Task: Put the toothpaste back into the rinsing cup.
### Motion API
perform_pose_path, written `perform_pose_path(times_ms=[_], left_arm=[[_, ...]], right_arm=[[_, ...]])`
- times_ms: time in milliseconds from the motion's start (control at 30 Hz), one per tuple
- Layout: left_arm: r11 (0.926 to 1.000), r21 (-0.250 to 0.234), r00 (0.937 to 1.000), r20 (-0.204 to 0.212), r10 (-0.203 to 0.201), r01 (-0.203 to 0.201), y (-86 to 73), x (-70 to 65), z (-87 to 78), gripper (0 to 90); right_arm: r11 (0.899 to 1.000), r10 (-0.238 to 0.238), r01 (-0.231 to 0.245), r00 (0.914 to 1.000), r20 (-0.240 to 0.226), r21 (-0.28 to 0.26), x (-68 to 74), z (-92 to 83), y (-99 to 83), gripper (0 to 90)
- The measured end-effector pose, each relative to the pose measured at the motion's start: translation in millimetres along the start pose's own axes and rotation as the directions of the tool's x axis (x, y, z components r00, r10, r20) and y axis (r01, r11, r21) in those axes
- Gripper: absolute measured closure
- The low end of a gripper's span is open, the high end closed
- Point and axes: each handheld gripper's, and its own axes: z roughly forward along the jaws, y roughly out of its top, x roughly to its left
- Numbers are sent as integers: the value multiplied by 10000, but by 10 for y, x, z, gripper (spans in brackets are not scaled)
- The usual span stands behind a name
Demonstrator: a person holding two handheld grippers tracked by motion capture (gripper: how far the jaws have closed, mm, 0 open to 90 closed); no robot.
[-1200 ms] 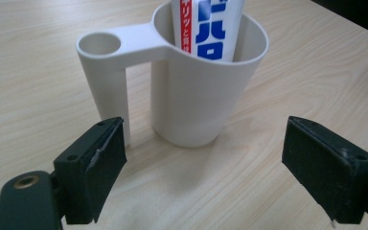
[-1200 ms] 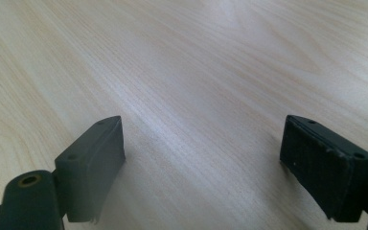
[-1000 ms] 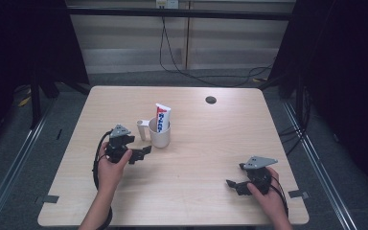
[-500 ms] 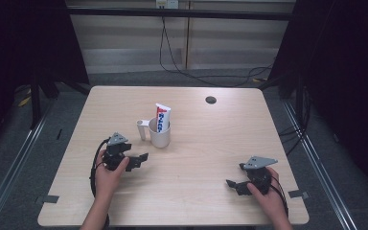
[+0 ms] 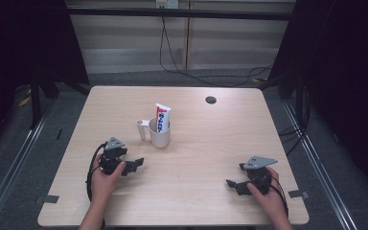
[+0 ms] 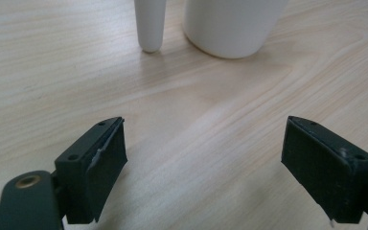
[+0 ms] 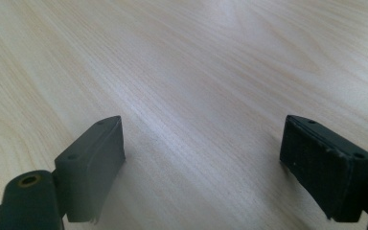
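Toothpaste tube stands upright in the white mug mid-bench; left gripper, jaws spread, rests near it, right gripper spread, well apart.

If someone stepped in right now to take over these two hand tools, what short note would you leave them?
Left gripper: open, holding nothing, low over the table, pointing toward the white mug and apart from it.
Right gripper: open, holding nothing, at the near right of the table, far from the mug.
Things: mug upright near the table's middle, handle toward the left; toothpaste tube standing inside it.
Done: tube is in the mug.
Left: nothing obvious; probably just park both grippers.
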Motion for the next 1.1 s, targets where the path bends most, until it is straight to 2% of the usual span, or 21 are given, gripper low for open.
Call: perform_pose_path(times_ms=[200, 300, 433, 600, 767, 900, 1000, 1033, 1067, 1100], left_arm=[[9995, 209, 9995, -217, 226, -221, -45, 6, -4, 154], [9998, 127, 9996, -237, 179, -176, -70, 21, -9, 154], [9989, 263, 9989, -251, 396, -390, -80, 35, -32, 156], [9989, 238, 9989, -232, 409, -404, -84, 24, -27, 155], [9956, 425, 9955, -415, 855, -838, -82, 12, -25, 153], [9950, 430, 9944, -512, 924, -902, -84, -6, -15, 152], [9931, 519, 9920, -652, 1084, -1051, -83, -38, -1, 151], [9904, 641, 9895, -693, 1265, -1222, -80, -35, -6, 150], [9906, 633, 9897, -689, 1254, -1211, -80, -35, -6, 150], [9934, 500, 9923, -637, 1063, -1032, -83, -36, -1, 149]], right_arm=[[10000, 2, -2, 10000, 1, -1, 0, 0, 0, 149], [10000, 2, -2, 10000, -1, -1, 0, 0, 0, 149], [10000, 8, -8, 10000, 1, 1, 1, 0, 0, 149], [10000, 9, -9, 10000, 1, 2, 1, 0, 0, 149], [10000, 9, -9, 10000, 1, 2, 1, 0, 0, 149], [10000, 8, -8, 10000, 3, 2, 1, 0, 0, 149], [10000, 10, -10, 10000, 4, 2, 1, 0, 0, 149], [10000, 2, -2, 10000, 4, 0, 1, 0, 0, 149], [10000, 8, -8, 10000, 4, 1, 1, 0, 0, 149], [10000, 9, -9, 10000, 4, 2, 1, 0, 0, 149]])
